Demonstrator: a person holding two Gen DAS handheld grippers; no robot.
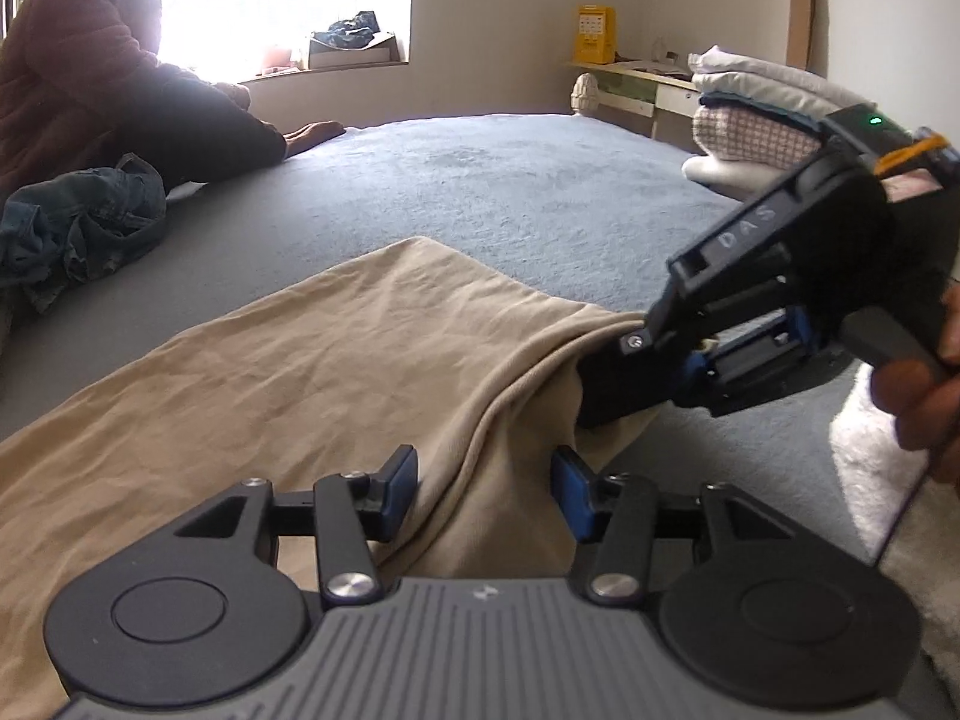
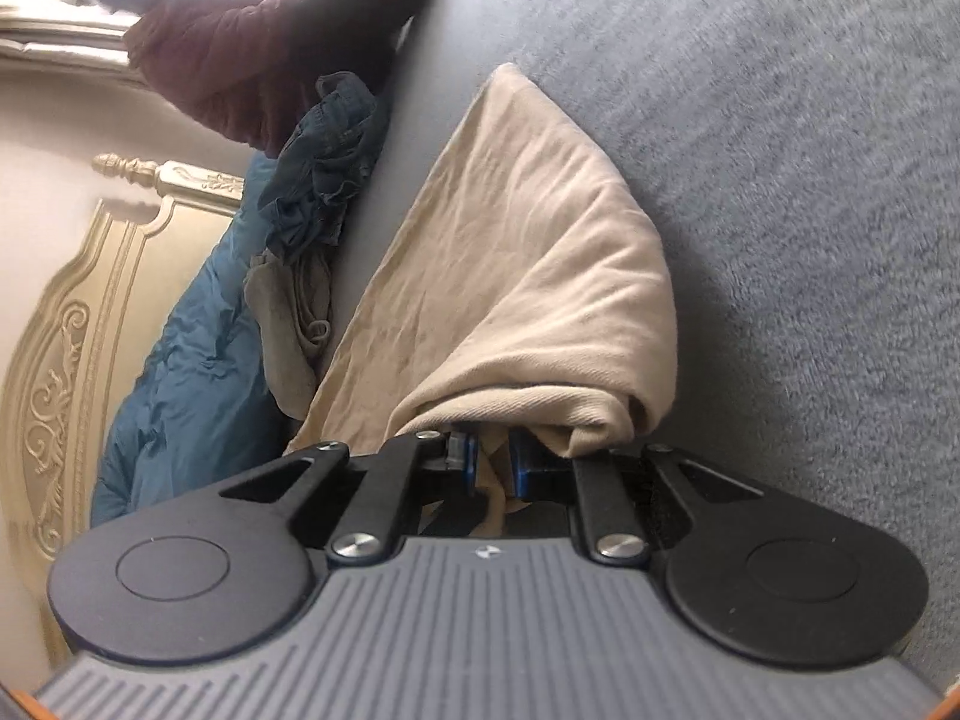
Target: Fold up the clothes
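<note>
The beige garment (image 1: 288, 360) lies spread on the grey-blue bed cover (image 1: 510, 180), with one edge bunched and lifted toward the right side of the left wrist view.

Left tongs (image 1: 485, 489): jaws stand apart, with a ridge of the beige cloth running between the blue pads (image 1: 399, 483) but not pressed by them. This side holds nothing.

Right tongs (image 2: 487, 462): closed on a gathered fold of the same garment; cloth drapes over and around the jaws in the right wrist view, and the left wrist view shows their tip buried in the raised edge.

Risks noted:
- With only one side gripped, any pull by the right tongs is likely to drag the whole garment across the bed rather than fold it, skewing the edge.
- The right grip appears to take a thick bunch, possibly several layers; a fold made from it may come out uneven or creased.
- The cloth between the left jaws is a loose ridge; closing there could catch a wrinkle instead of a true edge.
- The unsorted dark blue clothes (image 1: 78, 222) lie near the garment's far side and could snag it if it slides that way.
- The stack of folded items (image 1: 762, 114) sits well apart and seems safe.
</note>
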